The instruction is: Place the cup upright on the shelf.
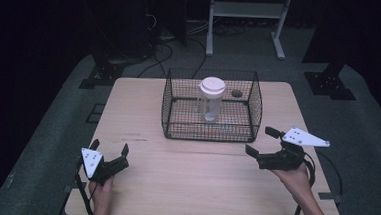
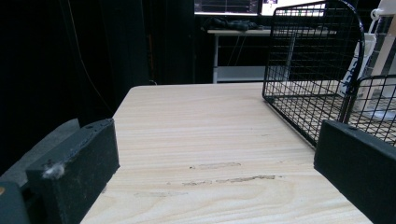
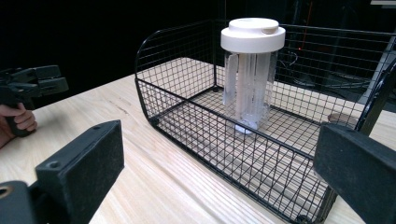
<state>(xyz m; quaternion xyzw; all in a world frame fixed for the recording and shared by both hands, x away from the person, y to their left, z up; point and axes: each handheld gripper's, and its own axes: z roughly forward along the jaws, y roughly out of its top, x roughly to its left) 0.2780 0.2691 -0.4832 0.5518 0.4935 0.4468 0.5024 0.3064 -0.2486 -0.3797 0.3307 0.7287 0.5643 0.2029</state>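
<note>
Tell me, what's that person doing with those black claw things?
A person holds a left gripper and a right gripper, both open and empty, above a wooden table. Ahead stands a black wire basket with a clear jar upright inside, its white lid on. Neither gripper touches the basket or the jar.

Black wire basket point(image 1: 258, 109), clear plastic jar point(image 1: 211, 101), matt wooden table point(image 1: 184, 177).

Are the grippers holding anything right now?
No. The left gripper and right gripper are both open and empty; the jar stands untouched in the basket.
</note>
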